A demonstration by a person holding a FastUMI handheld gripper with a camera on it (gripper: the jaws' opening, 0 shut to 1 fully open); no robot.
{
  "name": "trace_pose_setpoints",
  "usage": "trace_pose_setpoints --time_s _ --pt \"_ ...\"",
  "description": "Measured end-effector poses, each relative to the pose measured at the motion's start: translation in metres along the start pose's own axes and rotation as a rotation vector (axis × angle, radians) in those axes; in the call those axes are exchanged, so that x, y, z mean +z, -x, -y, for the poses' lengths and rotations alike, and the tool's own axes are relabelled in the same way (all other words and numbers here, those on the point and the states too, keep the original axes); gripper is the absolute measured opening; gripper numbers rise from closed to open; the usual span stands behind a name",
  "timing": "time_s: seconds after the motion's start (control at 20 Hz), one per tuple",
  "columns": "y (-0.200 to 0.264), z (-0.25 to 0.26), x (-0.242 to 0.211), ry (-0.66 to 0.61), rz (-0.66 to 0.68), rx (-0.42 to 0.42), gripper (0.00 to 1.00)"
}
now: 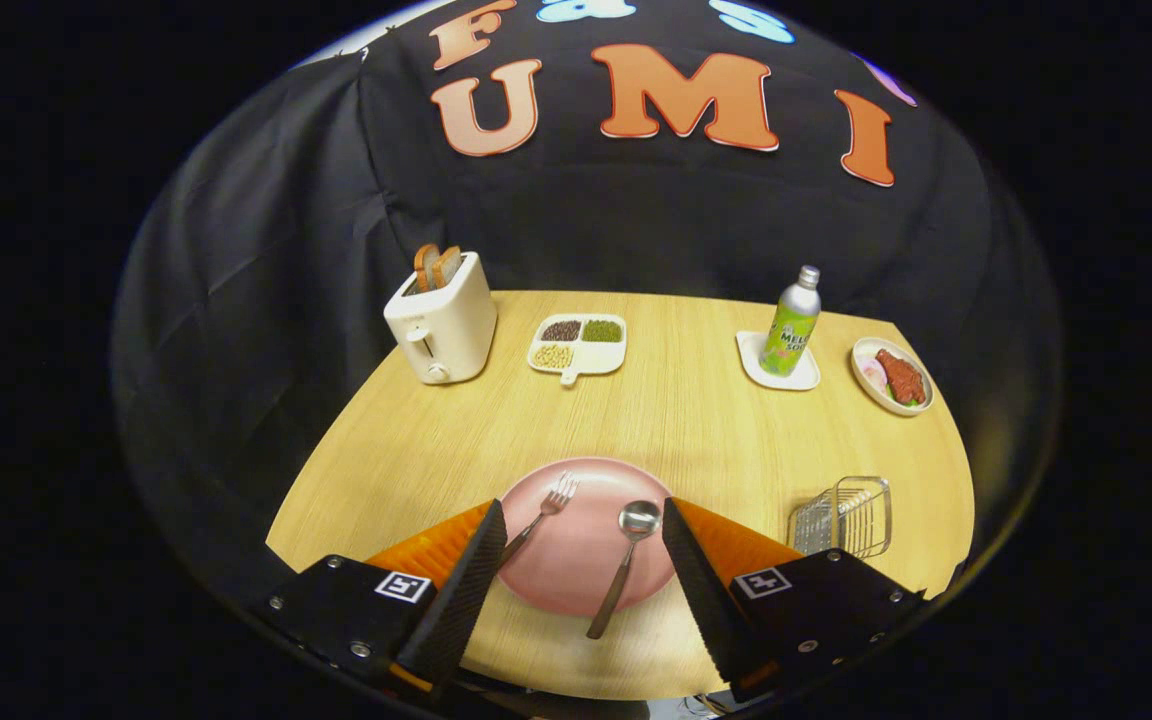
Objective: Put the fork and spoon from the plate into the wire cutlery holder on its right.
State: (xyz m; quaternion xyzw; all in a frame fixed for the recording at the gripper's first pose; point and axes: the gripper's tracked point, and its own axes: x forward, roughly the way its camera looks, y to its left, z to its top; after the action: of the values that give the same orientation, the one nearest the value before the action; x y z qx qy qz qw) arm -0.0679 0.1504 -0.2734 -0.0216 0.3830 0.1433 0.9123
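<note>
A pink plate (pixel 576 575) lies on the wooden table between my two fingers. On its left side rests a metal fork (pixel 546 512), tines pointing away, its handle running under my left finger. A metal spoon (pixel 624 560) lies on the plate's right side, bowl away from me, handle sticking out over the near rim. The wire cutlery holder (pixel 844 516) stands to the right of the plate, just beyond my right finger. My gripper (pixel 584 518) hovers above the plate, open wide, with nothing between the fingers.
Across the far side of the table stand a cream toaster (pixel 441 318) with bread slices, a divided dish of beans (pixel 577 344), a green bottle (pixel 791 325) on a white coaster, and a small plate of food (pixel 893 376). Black cloth walls the booth.
</note>
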Motion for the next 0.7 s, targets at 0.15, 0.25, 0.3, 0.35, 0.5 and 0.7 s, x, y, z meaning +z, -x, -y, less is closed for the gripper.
trace_pose_setpoints --time_s 0.15,0.25,0.3,0.35,0.5,0.7 --pt "-0.007 -0.001 -0.016 -0.001 -0.064 0.0 0.92" --pt "-0.015 0.001 -0.026 -0.002 -0.104 -0.002 0.9" --pt "-0.017 0.004 -0.033 0.002 -0.134 -0.011 0.89" --pt "-0.02 0.007 -0.04 0.006 -0.168 -0.015 0.88" --pt "-0.029 0.01 -0.06 0.006 -0.26 -0.015 0.85" --pt "-0.038 0.01 -0.077 -0.003 -0.344 -0.005 0.8"
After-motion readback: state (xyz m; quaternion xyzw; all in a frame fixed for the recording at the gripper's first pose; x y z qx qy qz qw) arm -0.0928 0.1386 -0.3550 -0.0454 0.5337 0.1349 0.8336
